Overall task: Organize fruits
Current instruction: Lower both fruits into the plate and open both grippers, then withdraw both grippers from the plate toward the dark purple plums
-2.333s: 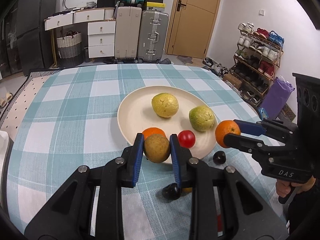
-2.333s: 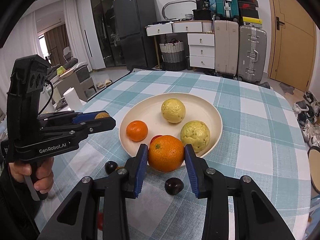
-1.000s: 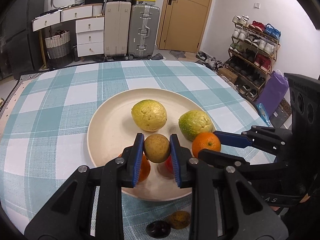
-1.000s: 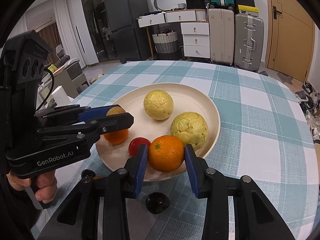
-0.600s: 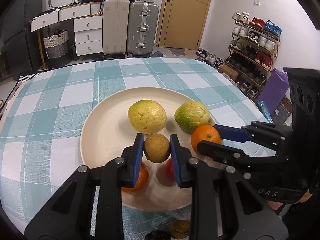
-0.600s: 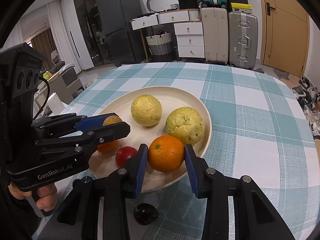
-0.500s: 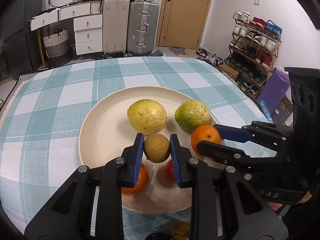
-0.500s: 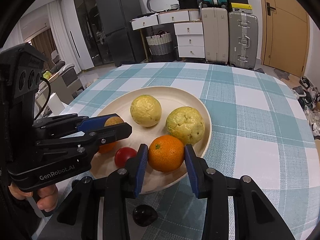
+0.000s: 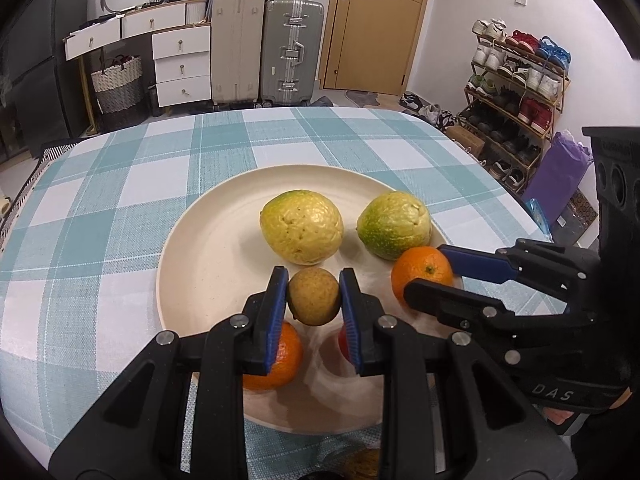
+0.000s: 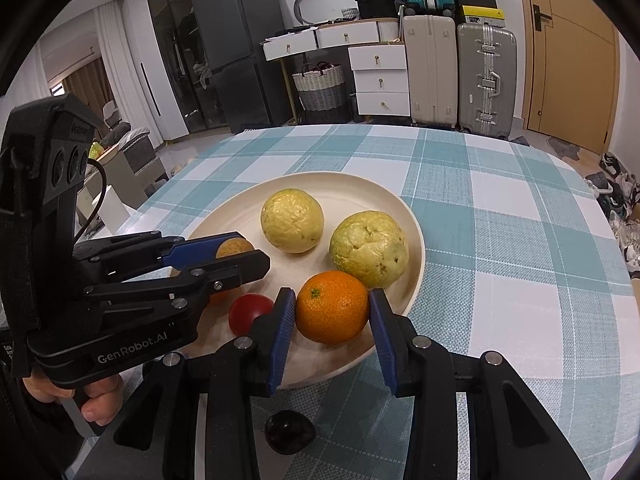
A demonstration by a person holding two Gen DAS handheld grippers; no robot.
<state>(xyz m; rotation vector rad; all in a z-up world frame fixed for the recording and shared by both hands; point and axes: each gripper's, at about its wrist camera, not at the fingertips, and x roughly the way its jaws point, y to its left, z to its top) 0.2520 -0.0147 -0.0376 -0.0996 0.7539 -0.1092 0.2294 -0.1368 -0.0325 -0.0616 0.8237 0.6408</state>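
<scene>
A cream plate (image 9: pixel 208 248) (image 10: pixel 412 256) on the checked tablecloth holds two yellow-green guavas (image 9: pixel 302 232) (image 9: pixel 394 224), a small orange (image 9: pixel 276 364) and a red tomato (image 10: pixel 250 312). My left gripper (image 9: pixel 314 296) is shut on a small brown-yellow fruit (image 9: pixel 314 296) and holds it above the plate's near part. My right gripper (image 10: pixel 332 312) is shut on an orange (image 10: pixel 332 306) over the plate's near right rim, beside one guava (image 10: pixel 368 254).
A dark round fruit (image 10: pixel 290 432) lies on the cloth just below the plate. Another small brownish fruit (image 9: pixel 362 462) lies near the plate's front rim. Suitcases, drawers and a shoe rack stand beyond the table.
Both grippers have moved forward over the plate with their fruits still held. In the last half second almost nothing has shifted.
</scene>
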